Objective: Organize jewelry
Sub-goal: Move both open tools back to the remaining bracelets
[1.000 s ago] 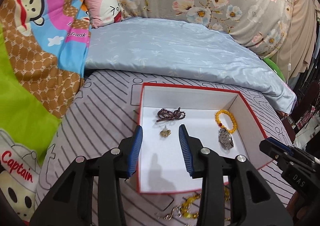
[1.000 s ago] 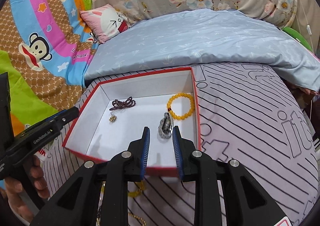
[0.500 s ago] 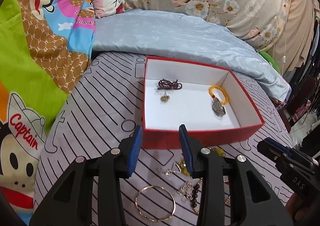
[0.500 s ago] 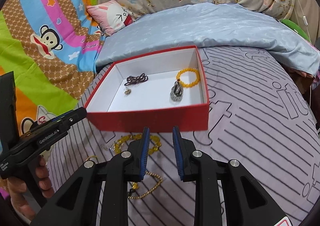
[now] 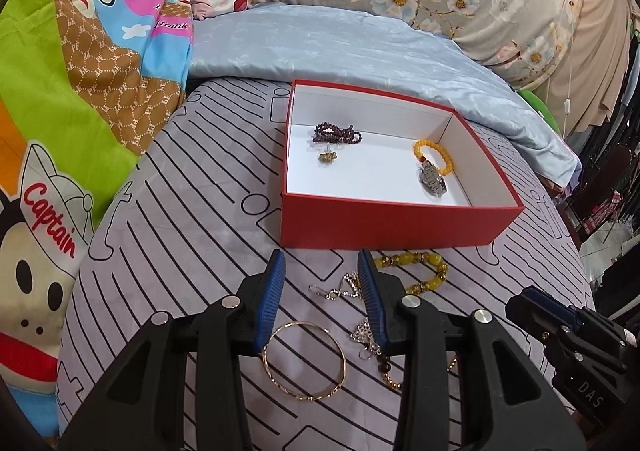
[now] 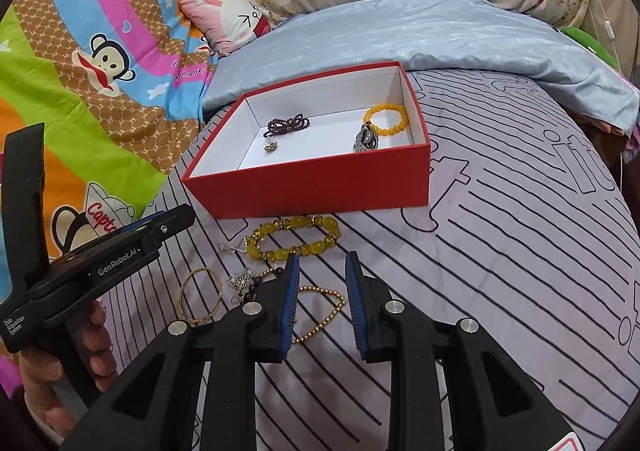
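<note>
A red box (image 5: 400, 227) with a white inside sits on the striped bedsheet. In it lie a purple bead strand (image 5: 338, 133), a small gold charm (image 5: 327, 157), a yellow bead bracelet (image 5: 434, 157) and a silver piece (image 5: 432, 179). In front of the box lie a gold bangle (image 5: 304, 361), a silver chain (image 5: 344, 291) and a chunky yellow bracelet (image 6: 294, 239), with a gold bead chain (image 6: 320, 311) beside them. My left gripper (image 5: 320, 263) hovers open above the bangle and the silver chain. My right gripper (image 6: 323, 263) is open above the gold bead chain, holding nothing.
A light blue quilt (image 5: 340, 47) lies behind the box, with floral cushions and a pink pillow (image 6: 236, 17) beyond. A bright cartoon blanket (image 5: 80, 91) covers the left side. A hand (image 6: 60, 371) holds the left gripper's handle. The bed edge falls away at right.
Both grippers have drawn back from over the box to the sheet in front of it. The loose jewelry outside the box has come into full view. Neither gripper's jaws changed.
</note>
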Available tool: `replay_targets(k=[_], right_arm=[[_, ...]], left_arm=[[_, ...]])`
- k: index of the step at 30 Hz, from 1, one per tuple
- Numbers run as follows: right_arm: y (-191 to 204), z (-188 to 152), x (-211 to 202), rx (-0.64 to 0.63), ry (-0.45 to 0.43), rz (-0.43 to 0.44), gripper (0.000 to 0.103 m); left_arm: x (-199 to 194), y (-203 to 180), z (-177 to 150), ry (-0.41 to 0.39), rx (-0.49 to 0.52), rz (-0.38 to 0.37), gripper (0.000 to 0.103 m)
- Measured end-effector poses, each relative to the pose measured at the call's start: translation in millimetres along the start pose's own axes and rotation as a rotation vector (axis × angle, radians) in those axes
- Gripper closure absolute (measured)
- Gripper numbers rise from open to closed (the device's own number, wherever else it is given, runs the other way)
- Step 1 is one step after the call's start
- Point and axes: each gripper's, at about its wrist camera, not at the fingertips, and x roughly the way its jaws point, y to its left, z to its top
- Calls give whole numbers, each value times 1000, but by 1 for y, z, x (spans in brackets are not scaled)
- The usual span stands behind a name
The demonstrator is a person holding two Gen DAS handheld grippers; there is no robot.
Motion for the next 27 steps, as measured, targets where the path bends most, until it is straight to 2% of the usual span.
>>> replay_targets(k=[9,18,20,27], right_arm=[[3,-15,-2,-20,15,-30,79],[3,-31,10,-16,61,-42,79],[3,-32,12,-13,67,-41,79],[13,-34,18,-28,79,-27,79]], left_arm=[[-2,4,-20,26,7,38,67],[1,29,-52,80,-21,83,62],[0,34,-55,85,-30,86,58],[0,39,-62,98,-38,77,58]])
